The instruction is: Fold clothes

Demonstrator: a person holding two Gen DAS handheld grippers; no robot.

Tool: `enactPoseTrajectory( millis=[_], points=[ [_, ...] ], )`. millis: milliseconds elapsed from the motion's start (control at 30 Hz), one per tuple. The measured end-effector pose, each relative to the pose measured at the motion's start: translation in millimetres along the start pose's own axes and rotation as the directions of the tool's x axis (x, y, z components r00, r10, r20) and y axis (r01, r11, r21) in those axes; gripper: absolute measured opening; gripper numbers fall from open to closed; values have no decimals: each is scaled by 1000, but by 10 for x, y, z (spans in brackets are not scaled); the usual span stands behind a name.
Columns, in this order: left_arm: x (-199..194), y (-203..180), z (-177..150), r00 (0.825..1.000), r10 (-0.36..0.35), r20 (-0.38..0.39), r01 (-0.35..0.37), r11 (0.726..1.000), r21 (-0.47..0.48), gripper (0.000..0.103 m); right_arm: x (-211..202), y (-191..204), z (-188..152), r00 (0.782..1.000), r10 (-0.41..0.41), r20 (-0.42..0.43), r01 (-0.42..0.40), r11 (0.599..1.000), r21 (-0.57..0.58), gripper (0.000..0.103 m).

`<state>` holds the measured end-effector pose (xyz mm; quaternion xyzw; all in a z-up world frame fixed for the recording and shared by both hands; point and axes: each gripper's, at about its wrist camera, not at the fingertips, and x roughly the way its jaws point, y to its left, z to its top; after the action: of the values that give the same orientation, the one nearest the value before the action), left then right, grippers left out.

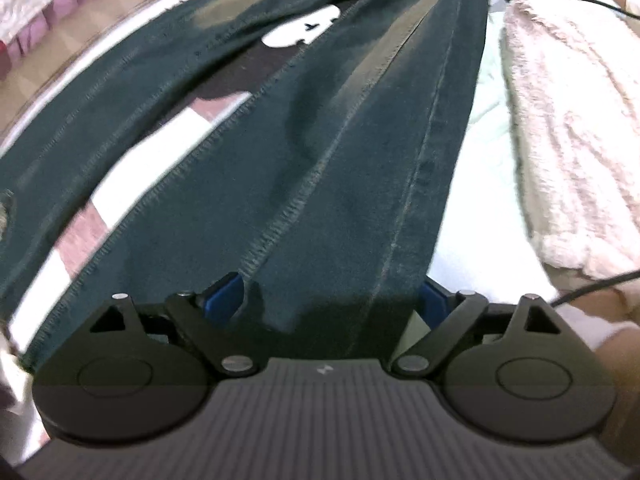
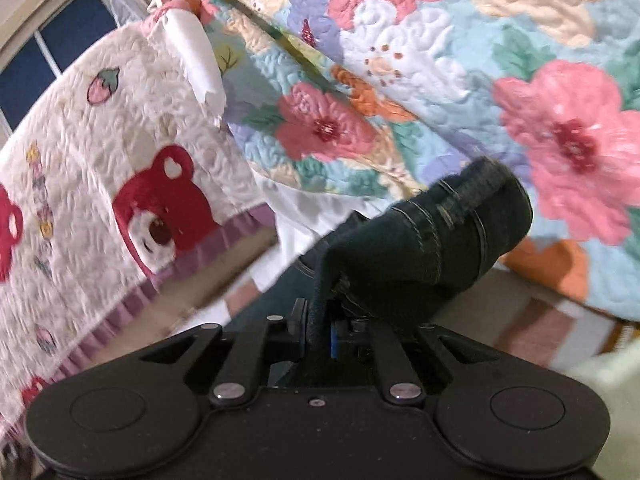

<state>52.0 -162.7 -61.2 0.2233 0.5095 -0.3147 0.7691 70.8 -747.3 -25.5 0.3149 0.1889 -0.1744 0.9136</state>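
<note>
One pair of dark jeans (image 1: 328, 184) is lying stretched out on a checked bed cover (image 1: 160, 152), legs running away from the left gripper (image 1: 332, 300). Left jaws are standing wide apart, one leg passing between the blue pads (image 1: 224, 298), no squeeze visible. Right gripper (image 2: 326, 332) is sitting clamped on a bunched end of the same denim (image 2: 432, 236), holding it raised off the bed. Fluffy pink blanket (image 1: 568, 120) is lying beside the jeans. Floral quilt (image 2: 440, 80) and bear-print quilt (image 2: 120, 184) are sitting behind the raised end.
</note>
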Motion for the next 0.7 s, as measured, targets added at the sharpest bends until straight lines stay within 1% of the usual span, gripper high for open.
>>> enactPoseTrajectory(
  millis=[33,100,133,200,233,267,300,333,367,400,433,467,533,567,633,700],
  points=[
    [-4,14,12,1000,17,1,-17,1000,-10,90,67,81,20,1000,-18,4,18,999,-43,12],
    [-33,72,23,999,24,23,-23,999,-48,90,210,277,45,997,-69,18,71,984,-163,12],
    [-45,102,26,999,31,35,-28,997,-69,91,277,345,60,997,-72,22,75,978,-194,12],
    [-44,136,32,998,45,45,-41,995,-90,91,366,398,112,998,-57,15,59,980,-192,12],
    [-43,138,34,997,52,48,-47,994,-99,88,392,413,139,999,-51,12,52,982,-180,12],
    [-48,118,53,997,60,45,-54,993,-109,81,402,414,158,999,-44,12,46,985,-168,12],
    [-56,95,77,997,65,46,-59,991,-121,55,392,404,160,999,-41,17,43,987,-156,12],
    [-77,52,121,996,63,61,-54,988,-141,41,375,390,155,999,-38,24,41,989,-144,12],
    [-85,13,164,995,80,65,-69,985,-160,35,344,376,136,999,-34,37,39,991,-129,12],
    [-85,-15,203,991,114,68,-101,981,-167,25,298,342,105,998,-33,52,38,994,-105,12],
    [-94,-23,231,985,151,81,-135,976,-171,19,249,298,72,997,-31,66,36,997,-75,12],
    [-104,-3,251,978,185,96,-166,970,-179,19,189,248,34,997,-31,77,35,999,-40,12],
    [-130,72,304,960,257,114,-231,952,-201,14,44,132,-43,994,-36,101,33,999,32,12],
    [-168,130,334,953,277,126,-244,943,-226,14,-29,94,-78,993,-39,113,33,998,54,12],
    [-284,226,378,937,306,168,-256,929,-268,13,-219,80,-146,988,-37,149,30,998,47,11],
    [-372,256,419,921,331,205,-269,922,-280,13,-457,60,-198,978,-33,204,22,998,58,10]
  ],
)
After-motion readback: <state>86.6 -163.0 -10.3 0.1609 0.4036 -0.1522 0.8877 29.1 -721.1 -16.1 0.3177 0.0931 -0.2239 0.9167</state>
